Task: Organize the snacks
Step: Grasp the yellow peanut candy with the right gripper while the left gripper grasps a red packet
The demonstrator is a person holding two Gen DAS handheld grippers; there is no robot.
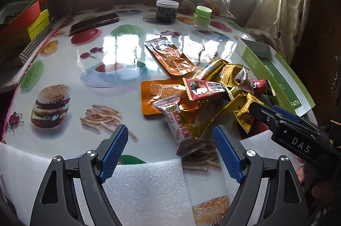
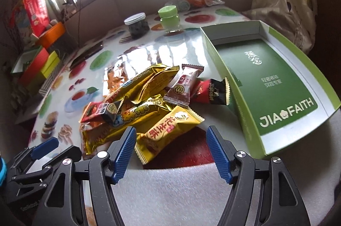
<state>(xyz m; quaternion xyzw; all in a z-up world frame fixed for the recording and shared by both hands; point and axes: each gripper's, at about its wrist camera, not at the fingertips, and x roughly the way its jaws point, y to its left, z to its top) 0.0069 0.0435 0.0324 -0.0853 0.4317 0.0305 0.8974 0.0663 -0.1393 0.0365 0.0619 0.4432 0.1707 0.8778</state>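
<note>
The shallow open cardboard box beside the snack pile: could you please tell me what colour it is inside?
Dark green floor with white walls; clearest in the right wrist view.
</note>
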